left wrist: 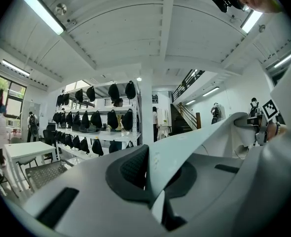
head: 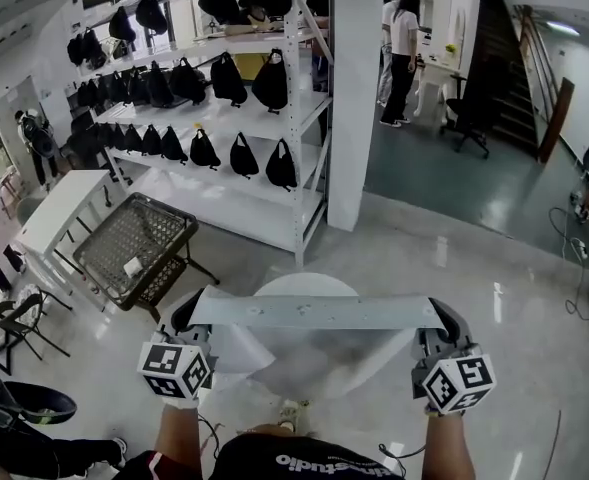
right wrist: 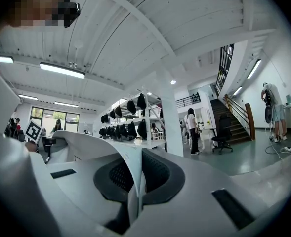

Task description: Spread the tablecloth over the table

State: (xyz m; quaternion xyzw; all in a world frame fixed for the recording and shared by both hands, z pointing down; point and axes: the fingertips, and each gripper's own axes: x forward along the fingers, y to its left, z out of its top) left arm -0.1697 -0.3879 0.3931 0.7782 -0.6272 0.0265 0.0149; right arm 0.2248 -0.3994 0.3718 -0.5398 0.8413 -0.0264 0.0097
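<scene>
Head view: left gripper (head: 190, 314), right gripper (head: 442, 318) grasp tablecloth (head: 314, 313); basket (head: 170, 211) perhaps holds paper (head: 132, 266).

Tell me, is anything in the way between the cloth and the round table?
Nothing I can see. The left gripper and right gripper both pinch the tablecloth, stretched between them over the round table. The tabletop showing past the cloth is bare; the rest is hidden behind the hanging cloth.
</scene>
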